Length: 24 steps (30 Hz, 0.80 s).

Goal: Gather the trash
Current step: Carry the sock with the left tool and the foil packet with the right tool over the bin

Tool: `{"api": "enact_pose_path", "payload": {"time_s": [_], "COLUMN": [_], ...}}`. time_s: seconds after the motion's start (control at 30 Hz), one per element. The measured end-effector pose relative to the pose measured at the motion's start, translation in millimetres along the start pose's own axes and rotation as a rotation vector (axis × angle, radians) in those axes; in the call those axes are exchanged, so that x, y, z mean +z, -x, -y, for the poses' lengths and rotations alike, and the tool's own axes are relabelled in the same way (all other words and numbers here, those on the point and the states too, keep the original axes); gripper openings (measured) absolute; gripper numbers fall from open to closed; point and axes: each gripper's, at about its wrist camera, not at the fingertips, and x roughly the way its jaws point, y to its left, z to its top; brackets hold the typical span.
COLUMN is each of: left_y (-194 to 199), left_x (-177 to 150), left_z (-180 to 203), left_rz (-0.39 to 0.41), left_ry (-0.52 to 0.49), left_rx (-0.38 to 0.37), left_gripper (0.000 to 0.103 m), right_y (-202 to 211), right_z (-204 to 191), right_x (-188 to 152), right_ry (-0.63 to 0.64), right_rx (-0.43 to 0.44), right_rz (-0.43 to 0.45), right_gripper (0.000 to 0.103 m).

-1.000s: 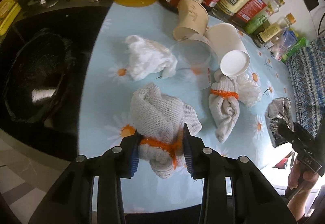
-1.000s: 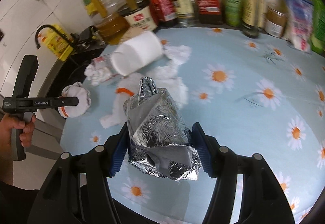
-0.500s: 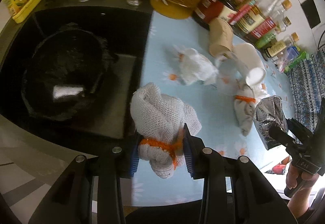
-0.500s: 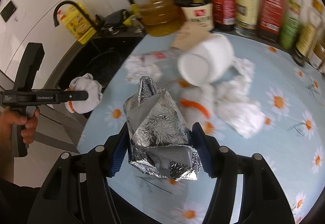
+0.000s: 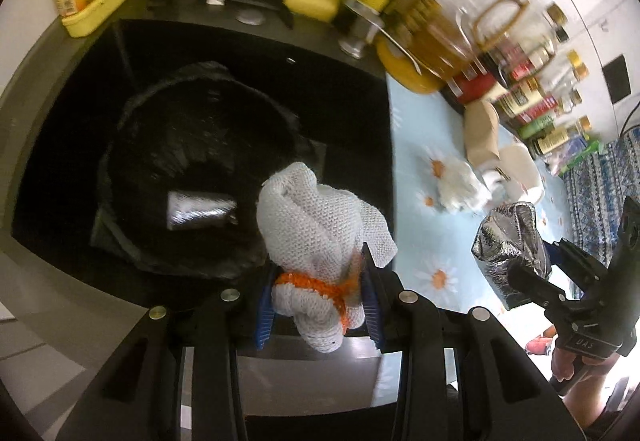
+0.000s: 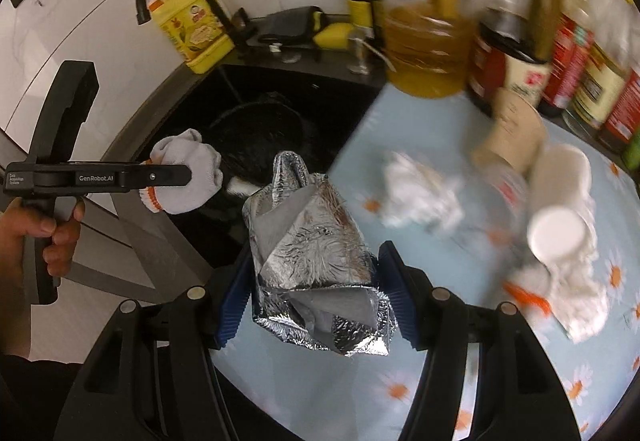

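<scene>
While the left tongs (image 5: pixel 318 305) squeeze the white knit glove (image 5: pixel 320 237) by its orange cuff, it hangs over the black bin bag (image 5: pixel 180 145) in the sink. It looks soft and light, so the bunched cuff is a good spot to hold. The right tongs (image 6: pixel 312 301) pinch the crinkly foil bag (image 6: pixel 312 261) over the flowery surface (image 6: pixel 420 381) edge. It looks light and slippery.

Both grippers' jaws clamped, angled downward

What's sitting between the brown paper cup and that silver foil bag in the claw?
A crumpled white tissue lies on the daisy cloth between the cup and the foil bag, seen in the right wrist view.
</scene>
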Motion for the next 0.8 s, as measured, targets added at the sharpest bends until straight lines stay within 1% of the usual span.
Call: {"api": "enact_pose_path", "payload": {"time_s": [0.23,0.47,0.6,0.8], "left_y": [23.3,34.8,40.0,40.1], "left_x": [20.8,37.9,50.0,63.4], "left_z": [-48.2,-82.8,-95.7,-117.0], "left_rz": [0.023,0.032,0.044,0.057], "left_ry": [-0.003,-0.013,-0.011,0.031], "left_rx": [0.007,0.003,-0.010,-0.045], "left_gripper": [0.035,0.036,0.036,0.036], "right_y": [-19.8,-42.2,-58.6,-83.3], "right_z": [-42.5,-74.9,-87.3,-100.4], "right_x": [38.4,71.5,90.5,117.5], "right_ry": [0.006,-0.001,0.001,0.015], "right_rx": [0.000,0.009,0.019,0.030], "right_rz": [0.032,0.055,0.056,0.039], "right_gripper": [0.062,0.062,0.062,0.062]}}
